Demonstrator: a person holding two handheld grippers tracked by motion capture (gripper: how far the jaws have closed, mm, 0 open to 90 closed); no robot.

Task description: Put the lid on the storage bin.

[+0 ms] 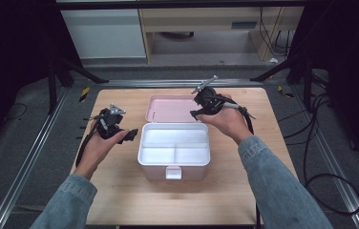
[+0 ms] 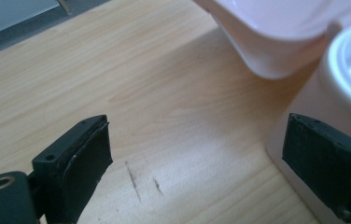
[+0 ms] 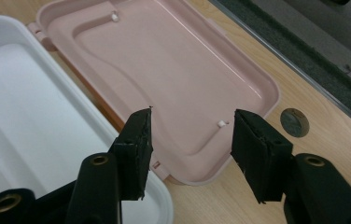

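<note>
A pale wooden tabletop (image 1: 120, 191) stood in a dark room. At its left the left gripper (image 1: 131, 135) hovered with jaws wide apart and empty, just beside the open pink box (image 1: 174, 164). Farther right, the right gripper (image 1: 194, 114) hung over the box's flat-lying lid (image 1: 168, 109), jaws open, holding nothing.

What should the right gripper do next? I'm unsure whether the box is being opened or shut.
Probably lower the right gripper onto the pink lid's near edge and close on it. Its jaws stand open just above that edge with nothing between them; the lid lies flat, hinged behind the open box.
</note>
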